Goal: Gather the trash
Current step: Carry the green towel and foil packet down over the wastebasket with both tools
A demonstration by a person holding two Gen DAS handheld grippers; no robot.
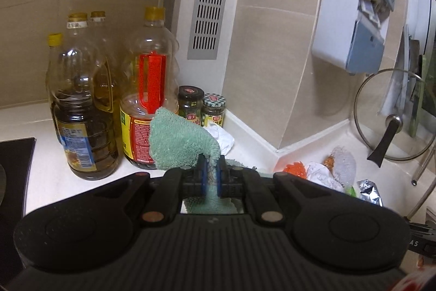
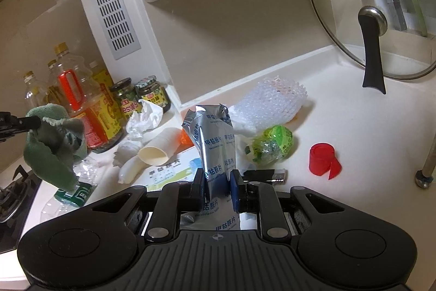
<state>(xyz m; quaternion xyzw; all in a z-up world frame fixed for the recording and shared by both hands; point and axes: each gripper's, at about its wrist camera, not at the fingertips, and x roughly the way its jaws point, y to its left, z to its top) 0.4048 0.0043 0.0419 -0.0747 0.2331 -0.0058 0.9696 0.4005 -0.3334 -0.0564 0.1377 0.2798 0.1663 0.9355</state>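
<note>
Right gripper [image 2: 217, 183] nearest the lens, jaws clamped on a silver foil pouch [image 2: 211, 139] printed with blue characters; pouch stands up between the pads, clear of the white counter [image 2: 354, 127]. Left gripper [image 1: 211, 172] pinched tight on a green terry cloth [image 1: 179, 141], which hangs off the counter in front of the oil bottles [image 1: 81, 105].

Litter on the counter: crumpled tissue [image 2: 144, 117], paper cup [image 2: 160, 147] on its side, bubble wrap [image 2: 275, 100], green wrapper ball [image 2: 272, 143], red plastic cap [image 2: 323, 157], crushed clear bottle [image 2: 73, 195] under the cloth, flat paper leaflet [image 2: 169, 171].

Step, as judged: pick-up stage, one piece of trash in hand. No bin visible in either view. Next move calls for carrying the pouch to a bin, releasing it there, then returning for the loose pieces.
</note>
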